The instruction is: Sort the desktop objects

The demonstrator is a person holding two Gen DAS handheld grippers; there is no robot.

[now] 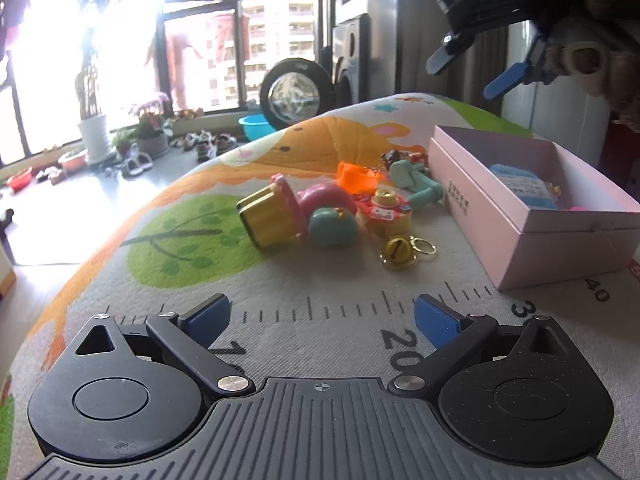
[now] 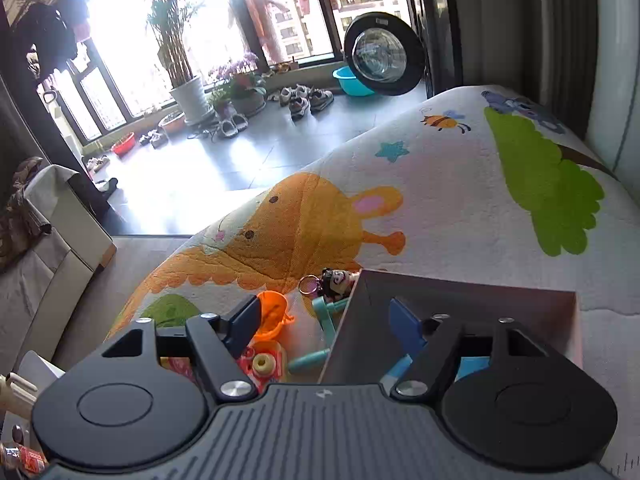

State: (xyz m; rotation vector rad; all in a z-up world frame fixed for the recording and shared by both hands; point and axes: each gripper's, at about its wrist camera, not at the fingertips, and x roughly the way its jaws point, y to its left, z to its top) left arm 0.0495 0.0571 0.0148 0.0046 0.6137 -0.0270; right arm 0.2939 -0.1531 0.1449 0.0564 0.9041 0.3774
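A heap of small toys lies on the cartoon-print mat [image 1: 280, 308]: a gold cup [image 1: 268, 216], a pink toy [image 1: 324, 196], a teal ball [image 1: 332, 226], an orange cup [image 1: 356, 176], a red-and-yellow toy [image 1: 384, 206], a gold bell [image 1: 396, 254] and a teal figure [image 1: 416, 182]. To their right stands an open pink box [image 1: 480, 200] holding a blue packet [image 1: 524, 190]. My left gripper [image 1: 322, 312] is open and empty, short of the bell. My right gripper [image 2: 326, 316] hangs open and empty over the box's left wall [image 2: 352, 328], also seen from the left wrist as the right gripper [image 1: 470, 74].
The mat ends at a rounded edge on the left, with floor beyond. A keychain doll [image 2: 336, 280] lies behind the heap. Plants, shoes, a blue basin [image 2: 354, 82] and a washing machine door [image 2: 380, 56] sit by the windows.
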